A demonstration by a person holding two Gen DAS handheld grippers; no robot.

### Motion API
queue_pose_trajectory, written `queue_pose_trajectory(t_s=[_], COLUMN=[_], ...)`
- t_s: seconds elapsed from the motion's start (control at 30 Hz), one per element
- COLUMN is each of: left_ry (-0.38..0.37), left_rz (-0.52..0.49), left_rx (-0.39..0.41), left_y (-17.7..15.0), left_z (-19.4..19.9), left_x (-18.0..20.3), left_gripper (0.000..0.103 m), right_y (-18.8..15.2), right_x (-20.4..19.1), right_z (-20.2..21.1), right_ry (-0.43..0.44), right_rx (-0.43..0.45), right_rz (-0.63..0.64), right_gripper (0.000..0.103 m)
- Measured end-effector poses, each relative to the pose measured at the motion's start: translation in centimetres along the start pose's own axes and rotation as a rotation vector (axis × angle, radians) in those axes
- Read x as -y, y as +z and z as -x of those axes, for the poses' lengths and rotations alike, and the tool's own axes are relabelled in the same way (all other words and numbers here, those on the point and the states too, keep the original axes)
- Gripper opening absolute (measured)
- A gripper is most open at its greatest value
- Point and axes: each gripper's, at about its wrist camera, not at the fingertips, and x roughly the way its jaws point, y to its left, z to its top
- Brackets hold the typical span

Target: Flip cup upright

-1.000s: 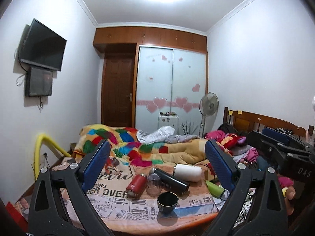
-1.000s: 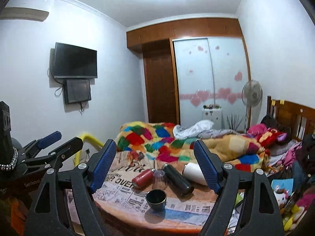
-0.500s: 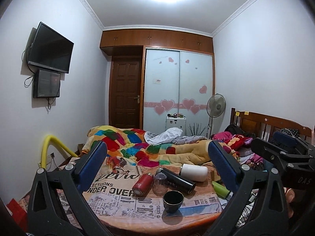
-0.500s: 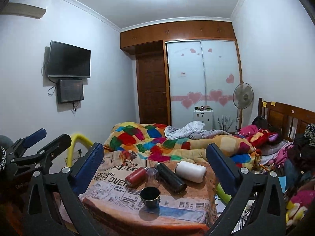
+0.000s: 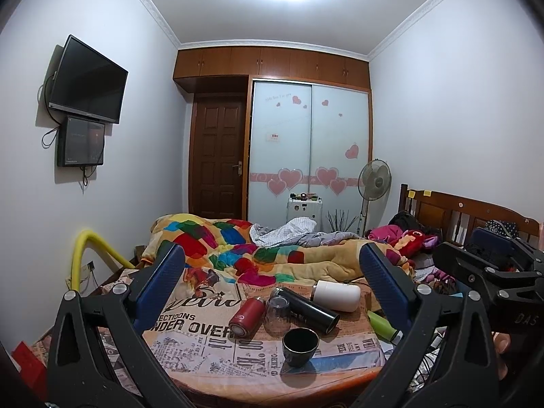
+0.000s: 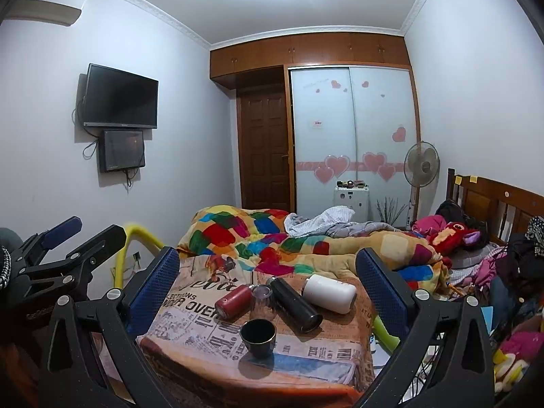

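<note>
Both tools were held back from the bench (image 5: 204,350), well apart from everything on it. The left hand-held gripper (image 5: 272,260) had its blue-padded fingers spread wide with nothing between them, and the right hand-held gripper (image 6: 268,261) was spread and empty in the same way. The dark cup (image 5: 301,346) stood nearest of all, close to the front edge of the newspaper-print cloth, and its mouth already faced up, its axis vertical. It lay ahead of and below both tools. In the left wrist view it sat a little right of the midline between the fingers, and in the right wrist view it sat a little left of it (image 6: 257,338), so it lay roughly between the two arms, with neither plainly nearer. Behind it was a tight cluster. A red flask (image 5: 247,316) lay on its side with its base toward the cameras. A clear glass (image 5: 278,312) stood just beside it, and which way up it was could not be told. A black flask (image 5: 309,309) lay with its long axis running from far left to near right, and a white flask (image 5: 336,295) lay crosswise behind that. If a lying vessel was the target, the black flask's near end pointed toward the right arm, which probably favoured that side for closing across its width.
</note>
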Motion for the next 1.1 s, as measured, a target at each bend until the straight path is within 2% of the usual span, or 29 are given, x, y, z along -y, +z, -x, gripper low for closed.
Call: queue_pose_trajectory(t_s=[1.1], left_ry=[-0.023], left_rz=[0.002], left_rx=[-0.017], left_y=[-0.28], left_z=[-0.72], left_x=[0.09], left_gripper=[0.103], right_y=[-0.43], right_x=[-0.25], right_z=[-0.09], right_ry=[0.005], right_rx=[-0.009], right_rz=[0.003], right_gripper=[0.103])
